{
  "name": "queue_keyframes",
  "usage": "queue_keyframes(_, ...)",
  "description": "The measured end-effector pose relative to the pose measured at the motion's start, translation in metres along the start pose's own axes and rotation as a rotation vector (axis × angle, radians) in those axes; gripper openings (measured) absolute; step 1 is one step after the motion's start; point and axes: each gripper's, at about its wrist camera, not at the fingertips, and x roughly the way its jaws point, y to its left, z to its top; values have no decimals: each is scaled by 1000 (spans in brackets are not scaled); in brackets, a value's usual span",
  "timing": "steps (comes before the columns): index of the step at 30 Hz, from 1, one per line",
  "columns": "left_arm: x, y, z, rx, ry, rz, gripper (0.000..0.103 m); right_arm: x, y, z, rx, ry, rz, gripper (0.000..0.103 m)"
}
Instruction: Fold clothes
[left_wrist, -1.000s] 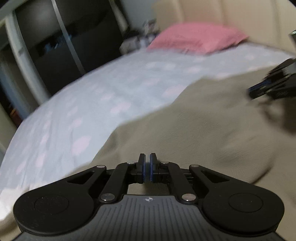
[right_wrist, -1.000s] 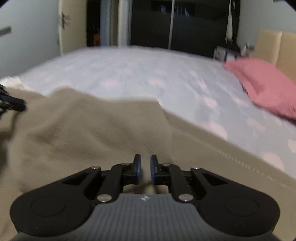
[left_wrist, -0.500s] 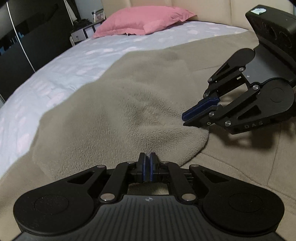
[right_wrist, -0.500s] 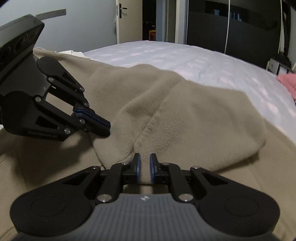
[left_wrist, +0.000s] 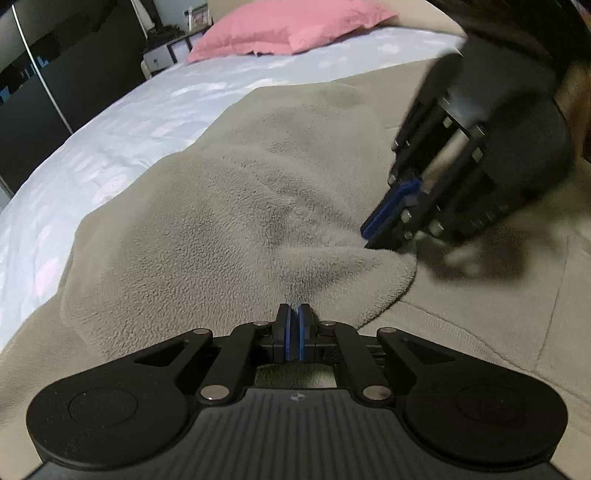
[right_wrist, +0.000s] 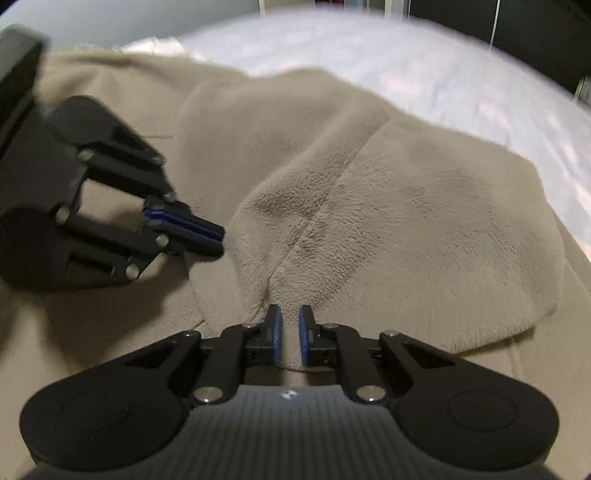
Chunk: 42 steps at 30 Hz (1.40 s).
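Dim indoor light, soft shadows, fisheye-bent edges; right-wrist view motion-blurred.

Beige fleece garment (left_wrist: 236, 206) — folded over itself, fuzzy lining up.

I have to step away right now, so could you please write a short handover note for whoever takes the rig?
Left gripper: shut on the fleece, at the folded flap's near edge.
Right gripper: shut on the fleece too, further along the same edge.
Fleece: beige, spread on the bed, one flap doubled over onto the rest. Pink pillow at the far end.
Done: first fold laid over.
Left: probably release, smooth the flap, fold again.
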Motion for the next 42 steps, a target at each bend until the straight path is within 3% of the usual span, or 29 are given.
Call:
queue_keyframes(2,-12,-1,9,-29,53,18,3,-5,-4,18,76,83,-3,18)
queue_keyframes(3,-21,-1,13,-38,72,19,5,-13,-1,21,84,86,-32,24)
queue_keyframes(4,-33,-2,16,-35,73,17,9,-22,2,25,92,88,-62,38)
queue_keyframes(5,-44,-3,15,-23,60,27,15,-30,5,28,100,89,-90,41)
queue_keyframes(9,-90,-4,13,4,30,97,19,-75,20,39,93,39,-123,44)
queue_keyframes(10,-102,0,12,-10,28,111,20,-86,25,39,109,28,-123,49)
queue_keyframes(14,-148,23,-2,-123,1,191,36,-131,49,34,136,-30,-120,56)
queue_keyframes(17,-186,54,-21,-228,-37,304,40,-161,64,26,116,-75,-103,63)
queue_keyframes(22,-253,128,-82,-527,-63,517,42,-199,76,8,65,-119,-112,66)
queue_keyframes(28,-330,205,-173,-812,-76,781,44,-227,61,-16,316,-158,-8,67)
queue_keyframes(31,-360,225,-216,-942,-146,869,49,-233,66,-26,293,-179,-80,68)
queue_keyframes(36,-368,238,-267,-1095,-217,910,56,-239,60,-50,396,-190,-58,69)
queue_keyframes(42,-355,245,-314,-1264,-182,900,64,-224,55,-61,464,-171,-68,69)
